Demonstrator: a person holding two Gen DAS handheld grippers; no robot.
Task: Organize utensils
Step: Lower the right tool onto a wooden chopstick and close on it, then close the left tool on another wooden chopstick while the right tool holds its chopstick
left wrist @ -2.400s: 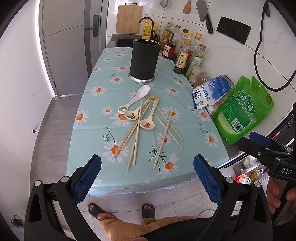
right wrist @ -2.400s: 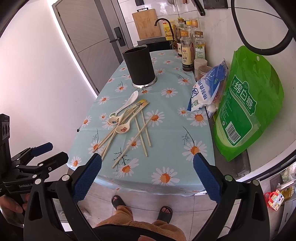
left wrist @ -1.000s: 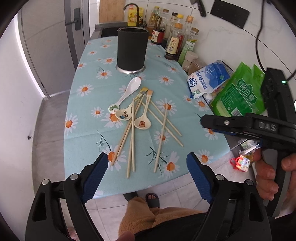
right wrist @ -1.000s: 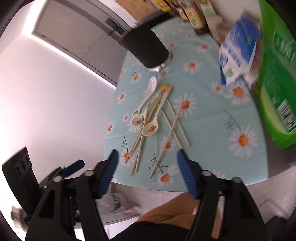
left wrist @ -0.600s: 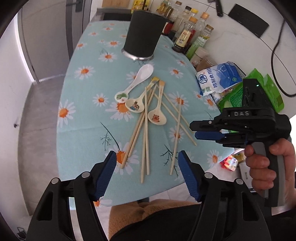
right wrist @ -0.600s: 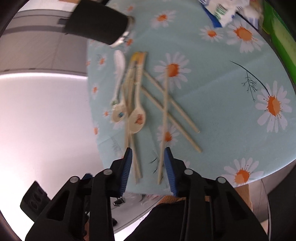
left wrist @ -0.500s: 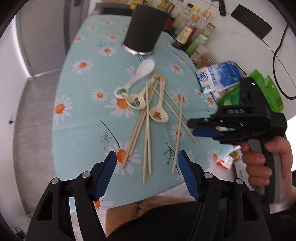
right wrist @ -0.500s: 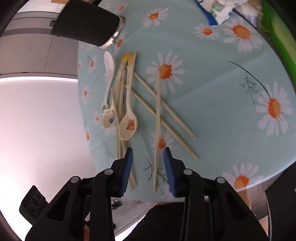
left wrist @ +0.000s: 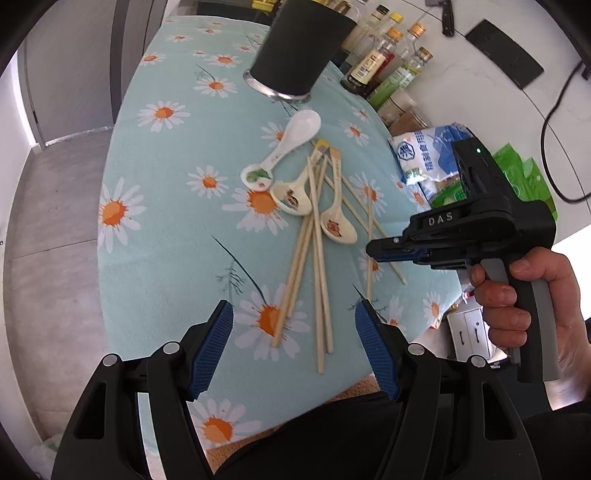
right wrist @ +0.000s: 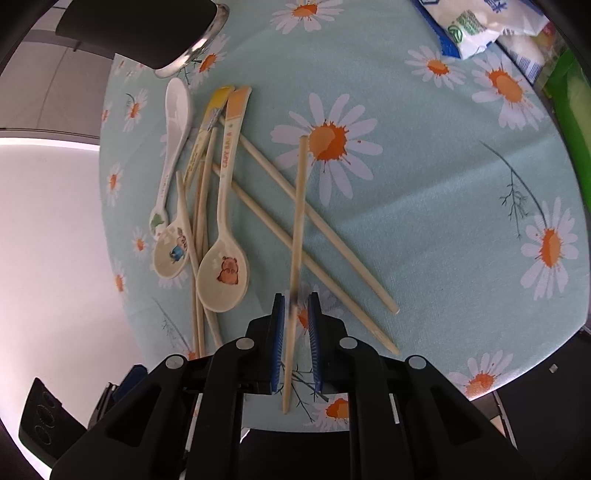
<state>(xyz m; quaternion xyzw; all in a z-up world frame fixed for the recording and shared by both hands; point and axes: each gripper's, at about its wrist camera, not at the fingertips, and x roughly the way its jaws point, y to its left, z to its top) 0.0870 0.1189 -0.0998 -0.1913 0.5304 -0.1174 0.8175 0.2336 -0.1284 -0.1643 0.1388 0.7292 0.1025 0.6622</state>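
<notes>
Straddling a pale wooden chopstick (right wrist: pixel 300 206), right claw (right wrist: pixel 295 314) just closing, pads not yet pressing, left claw (left wrist: pixel 293 332) spread.

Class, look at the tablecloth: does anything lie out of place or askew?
Yes. The chopsticks and three spoons lie loose and crisscrossed on the tablecloth, outside the black holder; one chopstick crosses two others.

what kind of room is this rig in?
Most likely a home kitchen: sauce and oil bottles along a tiled wall, a knife hanging above, spoons and chopsticks on a daisy-print tablecloth.
</notes>
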